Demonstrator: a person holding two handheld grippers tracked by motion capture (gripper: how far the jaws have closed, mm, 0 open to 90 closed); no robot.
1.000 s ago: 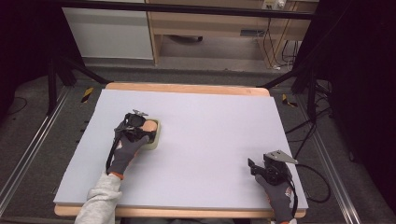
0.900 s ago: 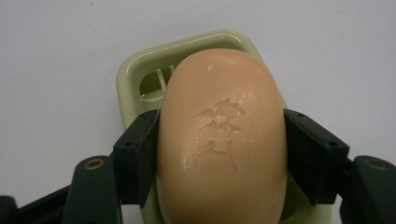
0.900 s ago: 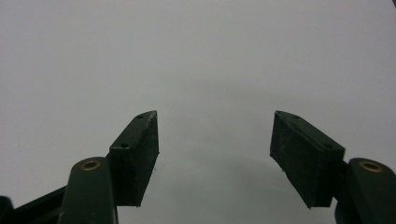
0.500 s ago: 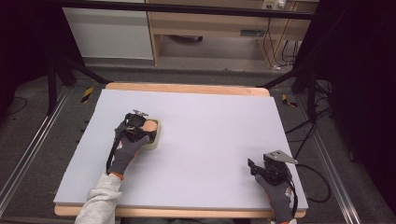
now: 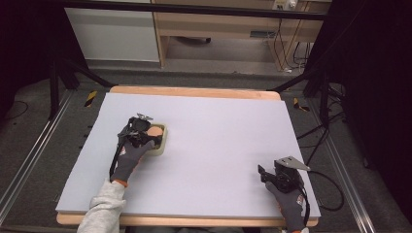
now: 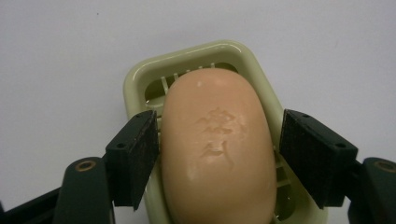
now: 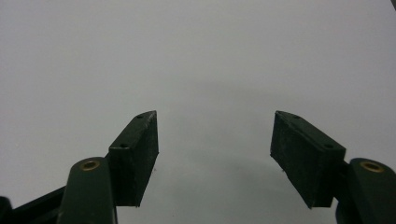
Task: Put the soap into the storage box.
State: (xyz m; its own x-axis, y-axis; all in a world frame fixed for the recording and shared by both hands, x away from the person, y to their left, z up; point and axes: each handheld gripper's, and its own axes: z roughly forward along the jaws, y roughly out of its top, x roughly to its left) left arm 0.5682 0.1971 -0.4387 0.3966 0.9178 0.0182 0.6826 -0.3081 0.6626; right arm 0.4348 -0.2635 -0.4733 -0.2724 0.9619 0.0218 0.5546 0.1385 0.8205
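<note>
A peach bar of soap [image 6: 219, 144] lies in a pale green soap dish [image 6: 140, 79] on the left half of the table. My left gripper [image 6: 218, 126] reaches over the dish with the soap between its jaws. The jaws have just been opening: the right pad [image 6: 313, 154] stands clear of the soap and the left pad [image 6: 135, 154] sits right at its edge. From above, the left gripper [image 5: 145, 132] covers part of the soap [image 5: 155, 131] and the dish [image 5: 163, 145]. My right gripper [image 5: 265, 172] rests near the front right, open [image 7: 215, 126], nothing between its pads.
A lilac mat [image 5: 218, 126] covers the wooden table [image 5: 194, 91]. Dark stands and cables [image 5: 316, 145] lie on the floor to the right. Cabinets [image 5: 111, 34] stand beyond the far edge.
</note>
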